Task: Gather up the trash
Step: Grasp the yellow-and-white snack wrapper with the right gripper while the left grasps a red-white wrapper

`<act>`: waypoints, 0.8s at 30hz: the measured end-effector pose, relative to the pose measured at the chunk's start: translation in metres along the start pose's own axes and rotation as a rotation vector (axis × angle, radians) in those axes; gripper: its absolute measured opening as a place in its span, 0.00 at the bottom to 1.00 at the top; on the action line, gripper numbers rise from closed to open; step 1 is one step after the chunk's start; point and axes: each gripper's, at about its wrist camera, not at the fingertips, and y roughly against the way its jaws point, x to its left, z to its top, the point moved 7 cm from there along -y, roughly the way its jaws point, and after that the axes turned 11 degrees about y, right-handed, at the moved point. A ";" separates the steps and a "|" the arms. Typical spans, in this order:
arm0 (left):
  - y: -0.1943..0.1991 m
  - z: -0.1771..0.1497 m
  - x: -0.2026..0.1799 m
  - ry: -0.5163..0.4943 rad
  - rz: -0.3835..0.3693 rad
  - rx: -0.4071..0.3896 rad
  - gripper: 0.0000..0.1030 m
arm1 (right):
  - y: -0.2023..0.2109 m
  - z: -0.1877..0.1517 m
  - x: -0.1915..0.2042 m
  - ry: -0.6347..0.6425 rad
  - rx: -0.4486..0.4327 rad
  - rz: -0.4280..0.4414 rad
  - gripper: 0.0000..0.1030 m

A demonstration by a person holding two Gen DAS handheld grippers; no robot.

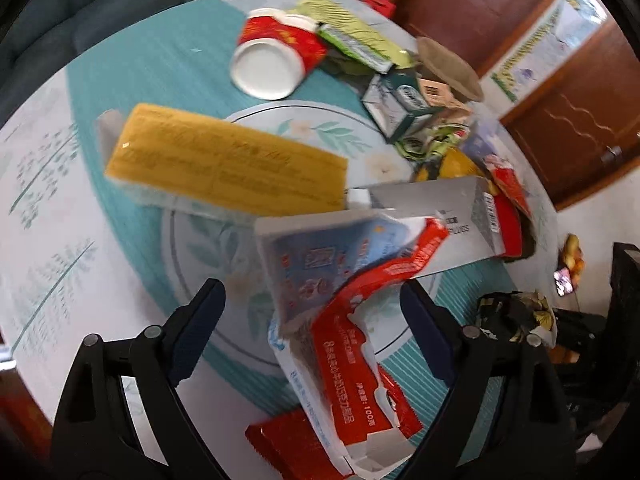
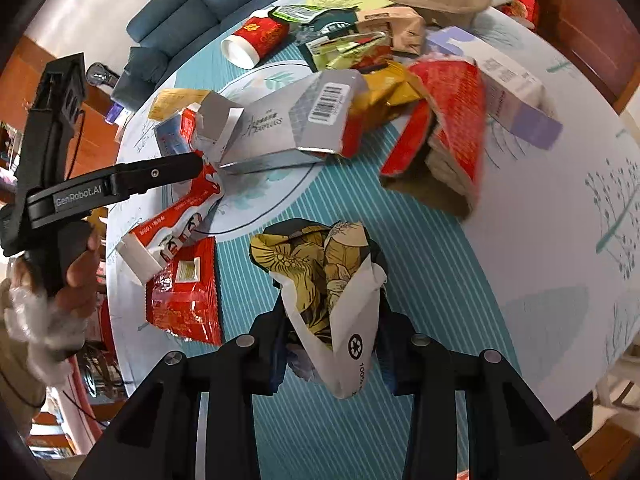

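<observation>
The torn red-and-white carton [image 1: 352, 344] lies flattened on the worktop [image 1: 132, 92] and serves as landmark. Left of it, and beyond it in the left wrist view, sits a long yellow box [image 1: 224, 160]. The left hand-held gripper [image 1: 312, 300] hangs over the carton with its jaws wide apart, the carton between them and touching neither finger. Against the carton's near end lies a red foil wrapper [image 2: 184, 300]. Behind the carton rests a grey carton [image 2: 296, 128] with a barcode, and farther back a red paper cup [image 2: 256, 40] lies on its side. Right of the carton, the right hand-held gripper [image 2: 332, 320] is clamped on a crumpled black-and-gold floral paper bag [image 2: 320, 276], held just above the striped worktop. Farther right stands a red paper bag [image 2: 444, 136], tipped over.
</observation>
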 end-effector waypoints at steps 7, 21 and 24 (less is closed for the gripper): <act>-0.006 -0.016 -0.017 -0.051 -0.070 0.072 0.11 | 0.019 -0.012 -0.007 -0.031 -0.015 0.013 0.35; 0.078 -0.054 -0.061 -0.047 -0.052 -0.049 0.06 | 0.069 -0.022 -0.005 -0.017 -0.081 0.049 0.35; 0.101 -0.060 -0.076 -0.065 -0.042 -0.084 0.06 | 0.085 -0.027 -0.004 -0.008 -0.106 0.051 0.35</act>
